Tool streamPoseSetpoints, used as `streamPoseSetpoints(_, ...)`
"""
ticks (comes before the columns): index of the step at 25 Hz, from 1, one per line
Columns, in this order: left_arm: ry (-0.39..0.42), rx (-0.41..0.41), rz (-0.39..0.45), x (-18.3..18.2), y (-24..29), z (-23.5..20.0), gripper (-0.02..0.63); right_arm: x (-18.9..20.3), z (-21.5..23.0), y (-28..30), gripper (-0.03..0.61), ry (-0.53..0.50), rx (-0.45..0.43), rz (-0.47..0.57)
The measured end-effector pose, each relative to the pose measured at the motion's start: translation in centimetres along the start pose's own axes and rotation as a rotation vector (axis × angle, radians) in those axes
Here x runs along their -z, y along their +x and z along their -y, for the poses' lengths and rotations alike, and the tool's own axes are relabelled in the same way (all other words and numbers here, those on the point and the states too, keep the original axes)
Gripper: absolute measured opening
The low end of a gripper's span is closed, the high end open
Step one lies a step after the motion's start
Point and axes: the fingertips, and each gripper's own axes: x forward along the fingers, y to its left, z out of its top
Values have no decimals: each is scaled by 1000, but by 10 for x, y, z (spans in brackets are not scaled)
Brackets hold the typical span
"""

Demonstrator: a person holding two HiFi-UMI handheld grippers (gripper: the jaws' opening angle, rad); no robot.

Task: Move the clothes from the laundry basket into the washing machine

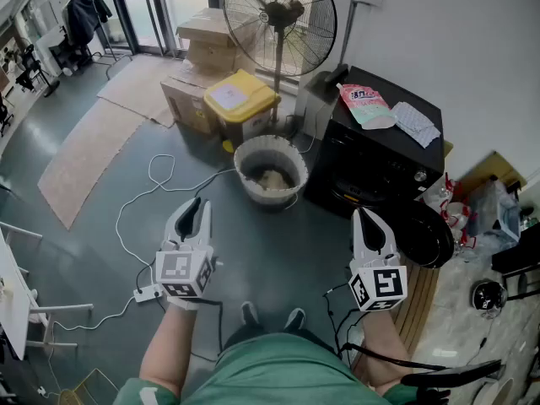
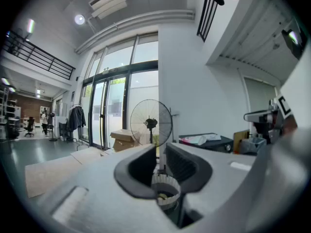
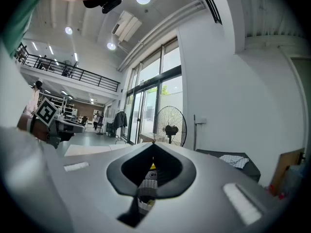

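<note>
My left gripper (image 1: pixel 197 206) hangs on the near side of the laundry basket (image 1: pixel 250 152), a little to its left. Its pale grey plastic jaws taper to a beak that points toward the basket. In the left gripper view my two dark ribbed pads (image 2: pixel 180 168) stand a narrow slit apart with nothing between them, and through the slit I see the basket's pleated white wall. My right gripper (image 1: pixel 369 218) is also on the near side of the basket, well off to its right. Its jaws are pressed together at the tips and hold nothing, and the dark lining forms a closed teardrop hollow.

The basket is round, with a white fluted wall like a cake case, and it stands on the smooth grey-green floor. A crumpled beige cloth (image 1: pixel 272 178) lies in its bottom.

Just right of the basket stands the washing machine (image 1: pixel 371 165), a glossy black box. Its round door (image 1: pixel 429 234) hangs open, right of the basket and nearer to me. On the machine's flat top, right of the basket and beyond it, lie a soft pink-and-green pouch (image 1: pixel 365 106) and a pale patterned cloth (image 1: pixel 416 123).

Behind the basket rises a fan (image 1: pixel 279 15) with a round wire cage on a thin pole. Behind the basket to the left are a yellow-lidded bin (image 1: pixel 240 98) and cardboard boxes (image 1: pixel 205 45). A white corded power strip (image 1: pixel 147 294) lies on the floor, near left of the basket.
</note>
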Motion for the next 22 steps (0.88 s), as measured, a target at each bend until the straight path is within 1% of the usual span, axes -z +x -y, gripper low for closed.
streamPoseSetpoints(8,-6,-11,13,-3,0,-29,60,-2,-11,8,2,-5,26,-1)
streamPoseSetpoints(14,-12,-9,35,-8,1,-56,60,-10,-19,18,2,43,58,22)
streamPoseSetpoints(19,-12,-4,53,-6,-1,-82,60,-11,-34,30,2,33,84,22)
streamPoseSetpoints(22,-12,-8,54,-4,2,-97,60,-10,-44,40,3,31,83,18)
